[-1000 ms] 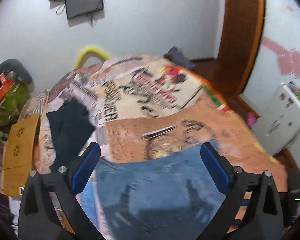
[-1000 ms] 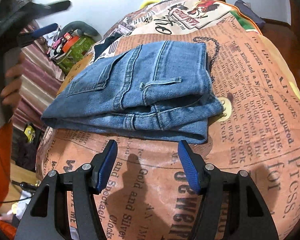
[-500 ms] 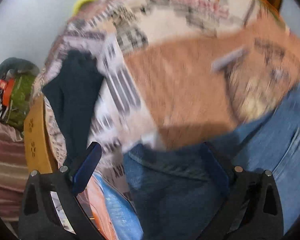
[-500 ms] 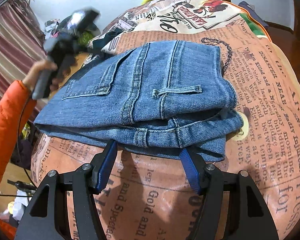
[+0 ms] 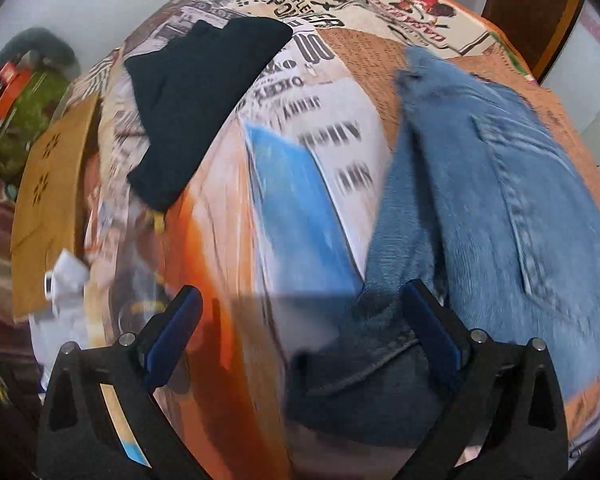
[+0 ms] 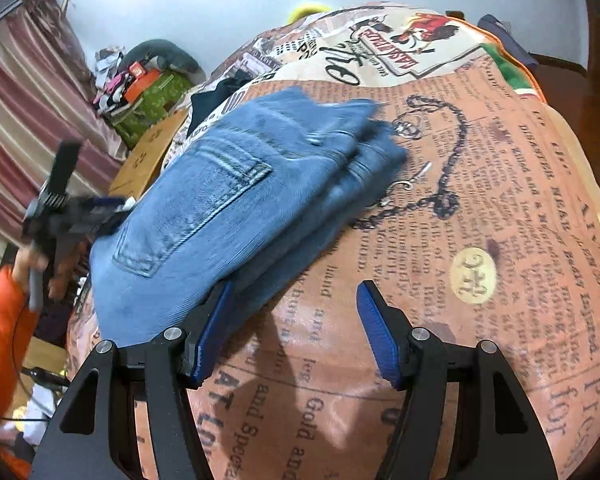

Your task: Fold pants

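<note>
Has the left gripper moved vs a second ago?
Yes. In the right wrist view the left gripper has dropped from up by the curtain to the edge of the folded jeans.

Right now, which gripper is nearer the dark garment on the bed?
Left. The left gripper is at the jeans' end, on the side where the dark garment lies. The right gripper is at the jeans' near edge, the garment beyond the jeans.

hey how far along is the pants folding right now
Mostly done: the jeans lie folded in a stacked bundle on the newspaper-print bedspread. In hand: nothing; the right tongs and left tongs stand open at the bundle's edges. Left, probably: a final squaring or moving of the bundle.
</note>
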A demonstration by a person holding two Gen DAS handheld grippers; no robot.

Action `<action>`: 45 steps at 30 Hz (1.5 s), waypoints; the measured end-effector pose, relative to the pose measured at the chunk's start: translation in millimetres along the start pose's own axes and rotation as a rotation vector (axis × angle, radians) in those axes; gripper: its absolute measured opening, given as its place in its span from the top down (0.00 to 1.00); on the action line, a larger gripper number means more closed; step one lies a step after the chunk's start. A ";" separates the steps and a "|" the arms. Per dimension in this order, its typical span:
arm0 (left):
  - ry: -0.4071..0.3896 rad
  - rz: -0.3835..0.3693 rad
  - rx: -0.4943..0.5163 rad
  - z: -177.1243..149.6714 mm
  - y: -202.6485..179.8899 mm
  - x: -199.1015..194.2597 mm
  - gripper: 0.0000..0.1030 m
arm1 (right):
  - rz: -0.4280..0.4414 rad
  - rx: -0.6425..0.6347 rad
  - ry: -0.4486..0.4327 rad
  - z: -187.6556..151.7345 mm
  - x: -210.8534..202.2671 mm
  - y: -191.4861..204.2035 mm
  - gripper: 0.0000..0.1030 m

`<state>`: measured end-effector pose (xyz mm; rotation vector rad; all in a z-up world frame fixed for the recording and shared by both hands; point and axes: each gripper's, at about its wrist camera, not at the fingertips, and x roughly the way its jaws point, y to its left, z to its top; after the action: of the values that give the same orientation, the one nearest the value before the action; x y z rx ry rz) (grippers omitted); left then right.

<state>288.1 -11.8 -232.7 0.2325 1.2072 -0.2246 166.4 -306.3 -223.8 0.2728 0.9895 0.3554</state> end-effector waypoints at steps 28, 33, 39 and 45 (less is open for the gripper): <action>-0.207 -0.100 -0.104 -70.0 -45.2 -49.9 0.16 | 0.044 -0.105 0.053 -12.1 21.3 7.6 0.79; -0.207 -0.100 -0.125 -80.2 -37.7 -54.5 0.19 | 0.057 -0.096 0.054 -15.7 19.8 3.6 0.80; -0.171 -0.162 -0.222 -77.9 -23.4 -64.1 0.23 | 0.075 -0.064 0.062 -15.7 16.6 1.6 0.80; -0.243 -0.098 -0.218 -44.1 -13.5 -91.0 0.23 | 0.071 -0.047 0.049 8.3 6.2 0.2 0.78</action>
<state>213.8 -7.4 -162.8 -0.0434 0.9930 -0.1984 176.5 -304.1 -224.1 0.2579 1.0204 0.4509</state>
